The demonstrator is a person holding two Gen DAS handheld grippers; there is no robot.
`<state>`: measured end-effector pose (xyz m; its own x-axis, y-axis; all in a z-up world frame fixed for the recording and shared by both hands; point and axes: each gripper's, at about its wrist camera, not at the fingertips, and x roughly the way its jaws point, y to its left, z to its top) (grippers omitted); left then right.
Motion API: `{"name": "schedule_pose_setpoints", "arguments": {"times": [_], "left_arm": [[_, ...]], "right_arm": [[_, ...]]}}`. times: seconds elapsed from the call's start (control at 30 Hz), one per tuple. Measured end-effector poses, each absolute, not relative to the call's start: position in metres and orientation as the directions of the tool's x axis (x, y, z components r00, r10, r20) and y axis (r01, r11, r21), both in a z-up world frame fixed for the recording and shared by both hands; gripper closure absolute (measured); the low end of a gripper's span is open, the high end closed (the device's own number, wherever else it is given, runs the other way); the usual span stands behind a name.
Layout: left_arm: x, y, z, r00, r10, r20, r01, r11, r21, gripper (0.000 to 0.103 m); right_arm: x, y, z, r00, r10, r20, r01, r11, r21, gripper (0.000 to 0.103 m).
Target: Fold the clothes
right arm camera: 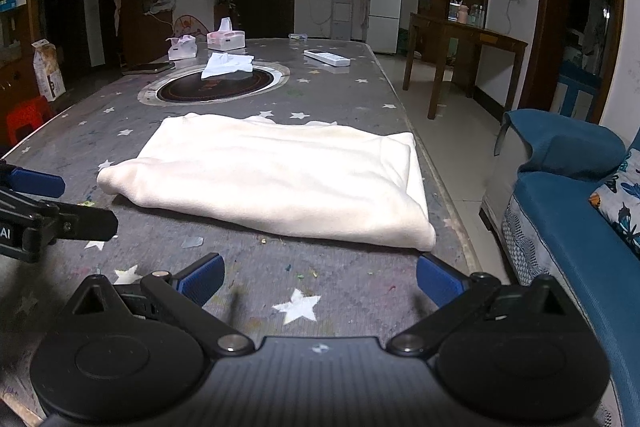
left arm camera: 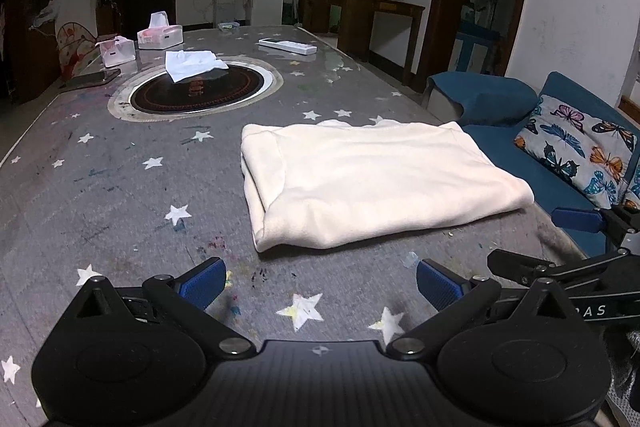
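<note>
Both claws, left gripper [left arm camera: 320, 281] and right gripper [right arm camera: 320, 277], spread empty near cream garment [right arm camera: 276, 179]; careless single-layer pinch likely unravels fold.

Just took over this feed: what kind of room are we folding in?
Most likely a home living and dining room. A blue sofa with a butterfly cushion stands beside the table, a white fridge and water dispenser stand by the far wall, and the folded cream garment lies on the table.
</note>
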<state>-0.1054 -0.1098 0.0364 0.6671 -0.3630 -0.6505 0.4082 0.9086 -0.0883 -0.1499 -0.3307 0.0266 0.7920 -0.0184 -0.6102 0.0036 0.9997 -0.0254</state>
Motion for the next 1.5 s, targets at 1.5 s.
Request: {"name": "schedule_pose_setpoints", "arguments": {"times": [1.5], "left_arm": [[-0.107,-0.115,0.034,0.657,-0.365,-0.660,0.405,0.909,-0.100,0.000]], "right_arm": [[-0.152,-0.310,0.017,0.764,-0.031,-0.645,0.068,0.997,0.032,0.000]]}}
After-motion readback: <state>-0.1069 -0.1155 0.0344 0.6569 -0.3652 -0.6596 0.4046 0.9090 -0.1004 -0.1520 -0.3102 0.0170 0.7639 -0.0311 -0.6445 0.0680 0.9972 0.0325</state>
